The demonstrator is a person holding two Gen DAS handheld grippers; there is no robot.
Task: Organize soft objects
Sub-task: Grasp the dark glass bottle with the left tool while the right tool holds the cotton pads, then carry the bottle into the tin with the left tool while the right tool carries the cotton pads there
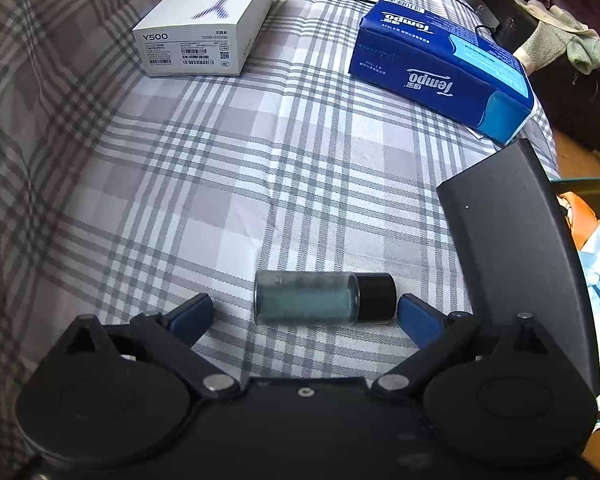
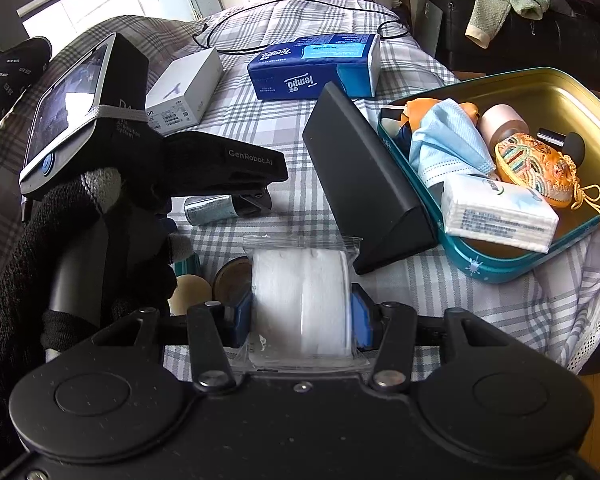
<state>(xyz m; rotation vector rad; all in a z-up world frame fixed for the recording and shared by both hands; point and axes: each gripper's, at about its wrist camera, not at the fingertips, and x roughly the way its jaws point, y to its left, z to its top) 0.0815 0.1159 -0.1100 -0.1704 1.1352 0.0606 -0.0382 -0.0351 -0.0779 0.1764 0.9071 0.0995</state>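
In the right wrist view my right gripper [image 2: 300, 316] is shut on a clear zip bag of white cotton pads [image 2: 300, 300], held just above the plaid bedspread. To its right stands a teal tin [image 2: 480, 268] that holds a blue face mask [image 2: 448, 140], a white tissue pack [image 2: 500, 216] and an embroidered pouch [image 2: 536, 168]. My left gripper [image 1: 306, 314] is open and points down. A small bottle with teal contents and a black cap [image 1: 312, 298] lies on its side between the fingers. The right pad is almost at the cap and the left pad stands apart. The same bottle [image 2: 208, 210] shows under the left gripper's body.
A black wedge-shaped case [image 2: 360, 168] leans against the tin's left side. A blue Tempo tissue pack [image 1: 440, 64] and a white phone box [image 1: 208, 20] lie farther back, with a black cable behind. A wooden ball [image 2: 188, 288] and a brown round lid [image 2: 232, 280] sit by a gloved hand.
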